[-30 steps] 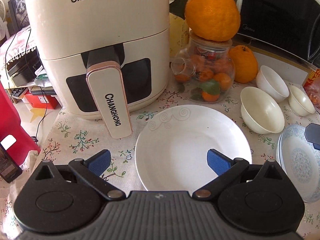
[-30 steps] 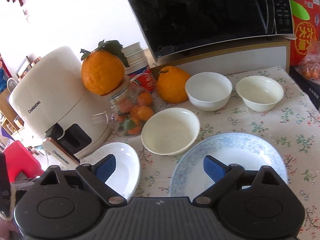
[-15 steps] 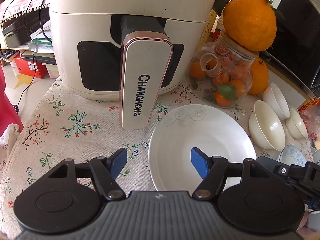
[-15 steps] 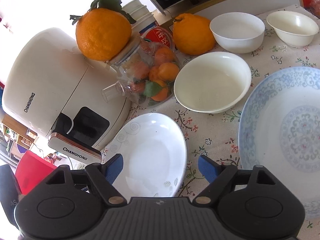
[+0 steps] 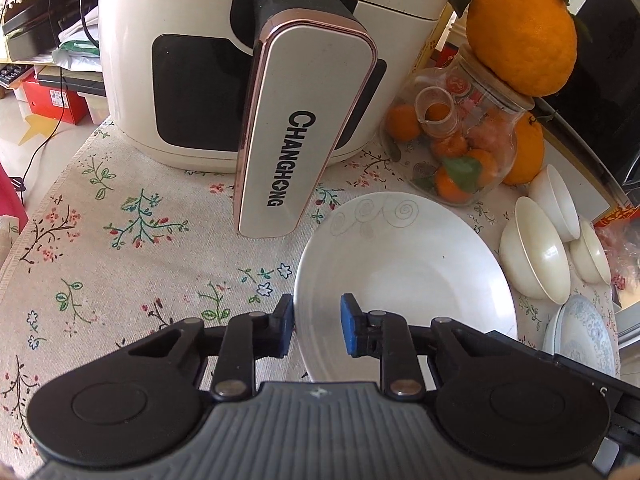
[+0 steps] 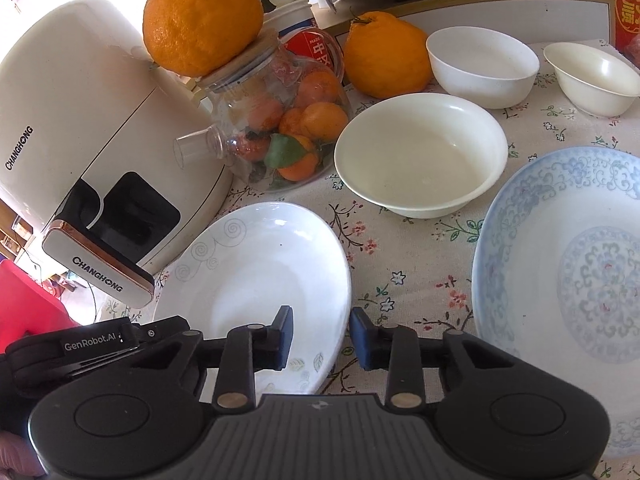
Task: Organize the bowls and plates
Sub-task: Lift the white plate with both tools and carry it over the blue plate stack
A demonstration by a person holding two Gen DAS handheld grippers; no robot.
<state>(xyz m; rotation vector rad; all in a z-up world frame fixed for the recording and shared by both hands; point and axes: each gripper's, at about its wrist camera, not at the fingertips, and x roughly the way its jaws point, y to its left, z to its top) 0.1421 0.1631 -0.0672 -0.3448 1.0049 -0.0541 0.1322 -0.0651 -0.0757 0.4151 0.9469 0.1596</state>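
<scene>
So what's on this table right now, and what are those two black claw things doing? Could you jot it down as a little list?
surface: flowered tablecloth
white plate: near the air fryer, both claws at its near rim
left gripper: jaws closing, plate rim between them
right gripper: jaws closing, plate rim between them
blue-patterned plate: right of the white plate, untouched
bowls: large cream bowl, two smaller behind it
other: glass jar of small oranges, big orange on its lid

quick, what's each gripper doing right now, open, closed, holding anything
Left gripper: jaws closing astride the near rim of the white swirl-patterned plate, no grip yet.
Right gripper: closing across the same plate's rim, no grip yet.
</scene>
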